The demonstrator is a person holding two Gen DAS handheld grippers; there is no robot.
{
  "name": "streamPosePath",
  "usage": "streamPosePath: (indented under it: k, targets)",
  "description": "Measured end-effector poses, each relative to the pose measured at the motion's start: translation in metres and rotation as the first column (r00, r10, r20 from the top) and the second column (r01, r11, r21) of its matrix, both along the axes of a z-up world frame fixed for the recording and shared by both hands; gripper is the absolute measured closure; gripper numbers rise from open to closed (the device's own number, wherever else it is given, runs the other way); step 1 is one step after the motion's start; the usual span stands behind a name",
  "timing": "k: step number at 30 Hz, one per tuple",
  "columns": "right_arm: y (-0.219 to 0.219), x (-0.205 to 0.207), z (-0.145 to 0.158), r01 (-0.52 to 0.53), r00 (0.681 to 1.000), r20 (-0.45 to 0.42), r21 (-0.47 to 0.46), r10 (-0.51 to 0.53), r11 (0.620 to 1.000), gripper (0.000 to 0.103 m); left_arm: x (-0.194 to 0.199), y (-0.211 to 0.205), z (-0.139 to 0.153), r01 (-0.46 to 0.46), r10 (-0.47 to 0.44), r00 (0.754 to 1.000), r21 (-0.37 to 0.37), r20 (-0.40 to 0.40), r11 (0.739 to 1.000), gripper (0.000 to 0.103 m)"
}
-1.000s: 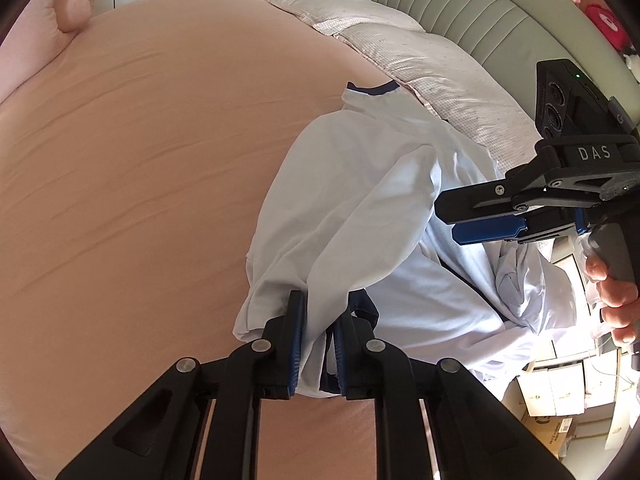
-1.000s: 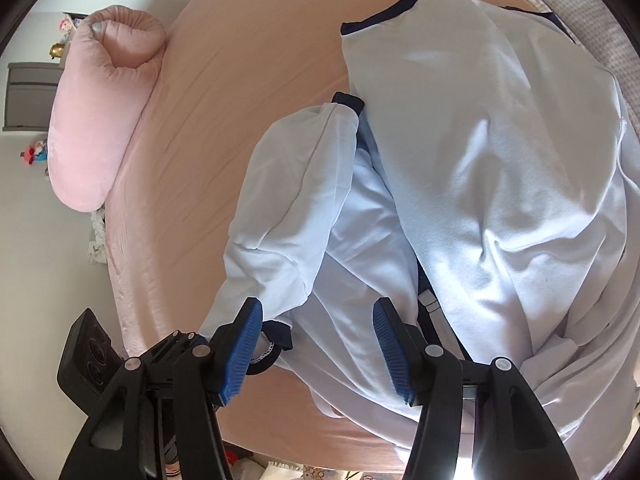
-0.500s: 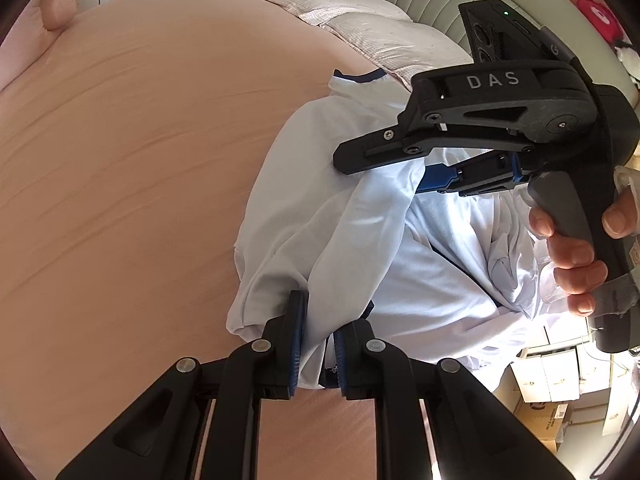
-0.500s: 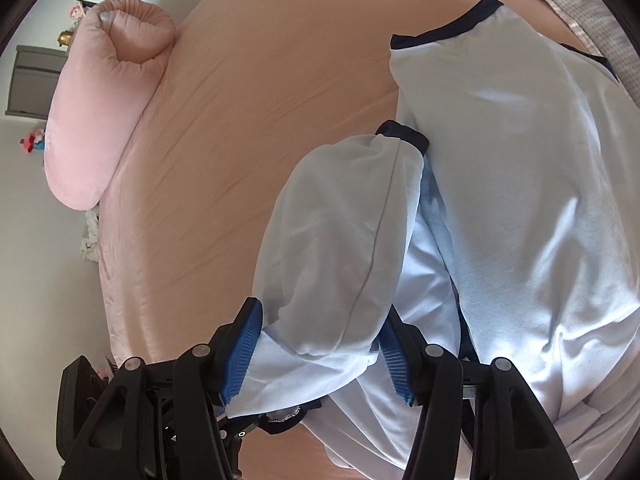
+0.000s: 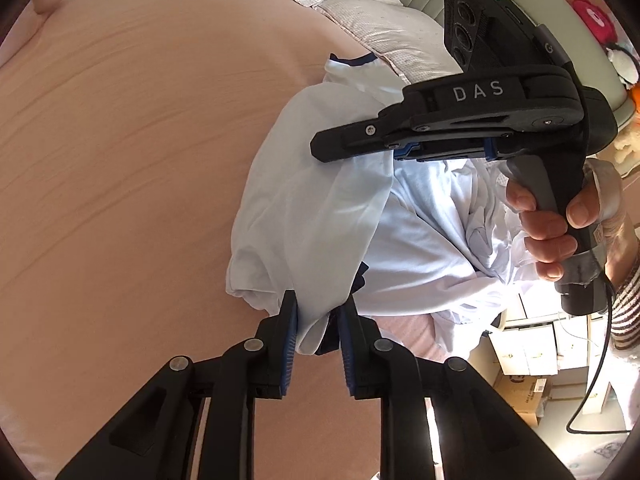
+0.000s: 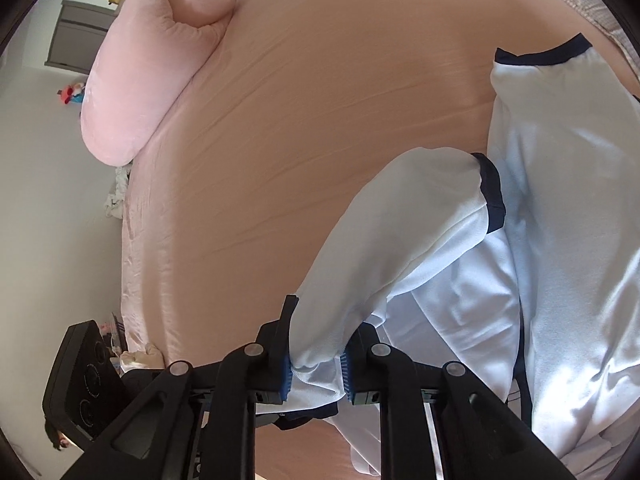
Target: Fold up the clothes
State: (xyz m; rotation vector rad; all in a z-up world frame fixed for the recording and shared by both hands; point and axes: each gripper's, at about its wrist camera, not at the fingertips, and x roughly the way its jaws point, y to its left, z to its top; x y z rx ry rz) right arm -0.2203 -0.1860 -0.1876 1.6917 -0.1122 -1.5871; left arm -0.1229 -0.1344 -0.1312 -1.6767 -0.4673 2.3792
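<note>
Handover on the bed (image 5: 120, 152): the right gripper (image 6: 316, 360), which a second ago stood wide and clear of the cloth, is closing its fingers on the sleeve (image 6: 400, 248) of a pale blue garment (image 5: 320, 200), the fabric bunched between the blue pads. The left gripper (image 5: 316, 336), clamped tight on the same sleeve's lower fold a second ago, is opening its fingers, with cloth still hanging between them but slack. Judged from this, control of the sleeve is passing from left to right, likely so it can be laid across the body. The garment lies near the bed's right edge, its long axis running from the navy-trimmed collar (image 5: 352, 62) by the quilted bedspread (image 5: 380, 16) down toward the grippers. The sleeve lies along the body, its dark cuff (image 6: 494, 192) pointing toward the collar end.
</note>
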Motion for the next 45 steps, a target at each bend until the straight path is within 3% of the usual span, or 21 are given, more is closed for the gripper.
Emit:
streamPosePath:
  k: [1,3,4,7,12,17,22,25,27,32,35,37,38,42,45]
  targets:
    - [-0.001,0.002,0.0,-0.006,1.0,0.004,-0.001,0.006,1.0,0.086,0.002,0.0,0.005,0.001,-0.001,1.0,-0.029,-0.021,1.0,0.075]
    - [-0.004,0.006,0.002,-0.018,1.0,0.011,-0.004,0.018,1.0,0.086,0.001,-0.002,0.011,-0.005,0.002,0.999,-0.077,-0.038,0.997,0.045]
    - [-0.006,0.008,0.004,-0.027,1.0,0.01,-0.007,0.027,1.0,0.086,0.003,-0.003,0.014,-0.007,0.003,0.999,-0.079,-0.049,0.997,0.042]
    - [-0.011,0.013,0.009,-0.056,0.998,0.0,-0.01,0.056,0.998,0.086,0.0,-0.003,0.015,-0.007,0.002,0.998,-0.076,-0.065,0.997,0.042]
    - [-0.021,0.023,0.012,-0.075,0.997,-0.011,0.003,0.075,0.997,0.086,-0.013,0.0,0.005,-0.048,0.028,0.993,-0.171,-0.116,0.984,0.042]
    - [-0.021,0.024,0.009,-0.059,0.998,0.017,-0.003,0.059,0.998,0.086,-0.028,0.001,-0.009,-0.04,0.03,0.996,-0.109,-0.086,0.993,0.042]
    - [-0.015,0.019,0.006,-0.044,0.997,0.066,-0.043,0.046,0.998,0.086,-0.041,0.001,-0.013,-0.043,0.03,0.995,-0.133,-0.093,0.99,0.042]
    - [-0.011,0.016,0.004,-0.036,0.996,0.082,-0.046,0.04,0.998,0.086,-0.049,-0.01,-0.018,-0.074,0.066,0.993,-0.085,-0.094,0.994,0.043]
    - [-0.008,0.014,0.003,-0.028,0.995,0.09,-0.047,0.032,0.999,0.086,-0.055,-0.021,-0.023,-0.1,0.098,0.993,-0.034,-0.06,0.994,0.061]
    - [-0.003,0.007,0.002,-0.042,0.993,0.107,-0.033,0.045,0.999,0.083,-0.062,-0.034,-0.031,-0.164,0.164,0.986,0.023,-0.008,0.986,0.078]
    - [0.005,-0.002,0.007,-0.055,0.995,0.086,-0.002,0.055,0.998,0.073,-0.065,-0.028,-0.034,-0.162,0.162,0.987,-0.007,-0.001,0.987,0.08]
    - [0.013,-0.009,0.013,-0.046,0.998,0.053,0.026,0.045,0.999,0.051,-0.065,-0.03,-0.035,-0.159,0.16,0.987,-0.017,0.016,0.987,0.081]
    - [0.017,-0.013,0.015,-0.04,0.999,0.036,0.041,0.039,0.998,0.047,-0.064,-0.032,-0.037,-0.159,0.159,0.987,-0.015,0.02,0.987,0.082]
    - [0.03,-0.032,0.02,-0.013,0.999,-0.039,0.097,0.017,0.995,0.044,-0.067,-0.034,-0.04,-0.168,0.17,0.985,-0.049,0.02,0.984,0.082]
    - [0.044,-0.046,0.011,0.022,0.999,-0.034,0.104,-0.018,0.994,0.044,-0.07,-0.037,-0.044,-0.168,0.17,0.985,-0.053,0.033,0.984,0.082]
